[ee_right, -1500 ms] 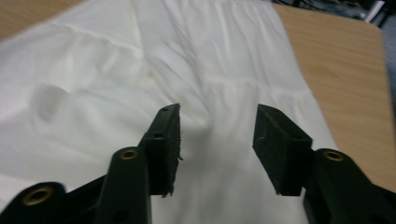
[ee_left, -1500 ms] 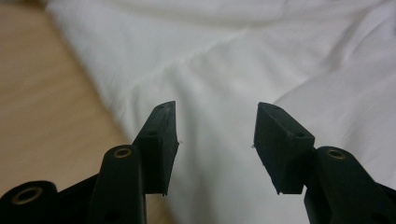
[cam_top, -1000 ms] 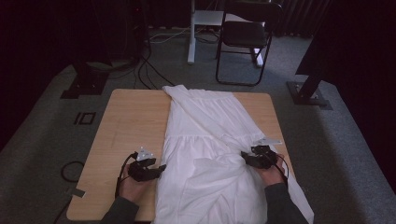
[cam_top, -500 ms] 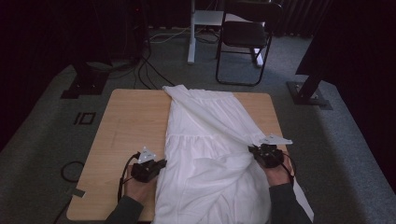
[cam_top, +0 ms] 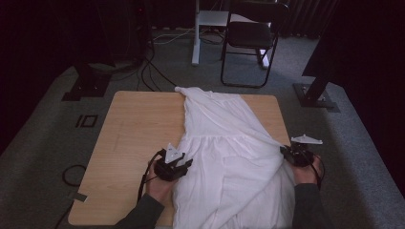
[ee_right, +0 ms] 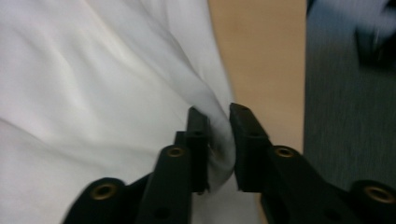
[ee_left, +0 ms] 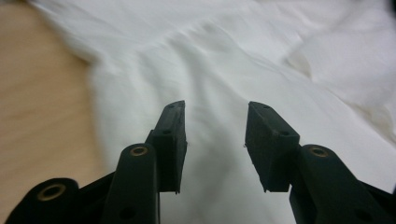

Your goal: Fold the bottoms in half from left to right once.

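On the table (cam_top: 129, 143), the left gripper (cam_top: 180, 167) holds its jaws apart over the near left edge of the white dress (cam_top: 224, 152), the right gripper (cam_top: 289, 153) pinches its right edge, and a chair (cam_top: 250, 38) stands beyond.

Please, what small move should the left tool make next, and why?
Probably close the left tool on the cloth. Its jaws stand open with the cloth's left edge lying between them, while the right tool is already pinching a fold at the right edge. With both sides gripped, the cloth could then be lifted or folded evenly.
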Demonstrator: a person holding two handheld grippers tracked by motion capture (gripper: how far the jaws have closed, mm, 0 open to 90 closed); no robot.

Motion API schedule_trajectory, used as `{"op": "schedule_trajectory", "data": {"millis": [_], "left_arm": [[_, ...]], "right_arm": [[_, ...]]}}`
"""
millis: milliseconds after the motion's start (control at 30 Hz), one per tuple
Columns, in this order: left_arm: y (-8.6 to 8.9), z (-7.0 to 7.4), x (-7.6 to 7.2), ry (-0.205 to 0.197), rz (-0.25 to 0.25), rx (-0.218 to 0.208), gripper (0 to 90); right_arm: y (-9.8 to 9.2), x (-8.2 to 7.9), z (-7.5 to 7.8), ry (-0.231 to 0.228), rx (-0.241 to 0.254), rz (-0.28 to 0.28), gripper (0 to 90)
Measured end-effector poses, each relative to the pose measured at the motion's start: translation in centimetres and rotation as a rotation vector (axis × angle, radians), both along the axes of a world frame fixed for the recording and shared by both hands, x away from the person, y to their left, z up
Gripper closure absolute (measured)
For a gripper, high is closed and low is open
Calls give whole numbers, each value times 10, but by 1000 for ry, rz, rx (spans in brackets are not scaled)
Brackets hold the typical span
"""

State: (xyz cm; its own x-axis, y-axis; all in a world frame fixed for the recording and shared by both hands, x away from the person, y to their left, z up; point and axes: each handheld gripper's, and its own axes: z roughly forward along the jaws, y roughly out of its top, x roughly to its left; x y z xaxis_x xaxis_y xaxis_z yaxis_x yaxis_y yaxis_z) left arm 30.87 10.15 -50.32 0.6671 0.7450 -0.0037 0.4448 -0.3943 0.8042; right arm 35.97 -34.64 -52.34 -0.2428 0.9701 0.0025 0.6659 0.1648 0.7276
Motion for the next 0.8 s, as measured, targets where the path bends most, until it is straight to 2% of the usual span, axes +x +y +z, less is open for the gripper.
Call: {"op": "schedule_trajectory", "data": {"millis": [67, 133, 233, 267, 333, 500, 533, 567, 600, 633, 667, 733, 767, 800], "left_arm": [[-11, -14, 0, 38, -37, 53, 583], [-19, -28, 1, 71, -51, 114, 599], [-23, -46, 4, 93, -39, 187, 629], [-21, -47, 5, 94, -38, 165, 636], [-19, -47, 6, 97, -31, 162, 657], [-2, -45, 27, 54, 65, 233, 723], [-2, -45, 27, 54, 65, 233, 729], [12, -44, 41, 37, 135, 267, 734], [12, -44, 41, 37, 135, 267, 734], [21, -43, 50, 39, 165, 277, 734], [25, -42, 54, 39, 178, 287, 734], [29, -42, 59, 35, 194, 297, 734], [41, -40, 75, 42, 238, 315, 734], [45, -40, 82, 42, 255, 325, 736]], "right_arm": [[-4, 1, -15, 41, 23, -15, 696], [-8, -2, -29, 70, 39, -14, 691], [-8, -5, -31, 69, 46, -8, 717], [-7, -4, -31, 74, 45, -7, 724], [-5, -3, -31, 78, 40, -7, 733], [16, 2, -28, 108, 37, 40, 729], [16, 2, -28, 108, 37, 40, 729], [33, 5, -27, 106, 35, 78, 717], [33, 5, -27, 106, 35, 78, 717], [35, 5, -27, 107, 37, 82, 714], [47, 10, -27, 106, 38, 103, 710], [47, 10, -27, 106, 38, 103, 710], [51, 12, -27, 104, 34, 109, 701], [63, 19, -27, 95, 28, 129, 681]]}}
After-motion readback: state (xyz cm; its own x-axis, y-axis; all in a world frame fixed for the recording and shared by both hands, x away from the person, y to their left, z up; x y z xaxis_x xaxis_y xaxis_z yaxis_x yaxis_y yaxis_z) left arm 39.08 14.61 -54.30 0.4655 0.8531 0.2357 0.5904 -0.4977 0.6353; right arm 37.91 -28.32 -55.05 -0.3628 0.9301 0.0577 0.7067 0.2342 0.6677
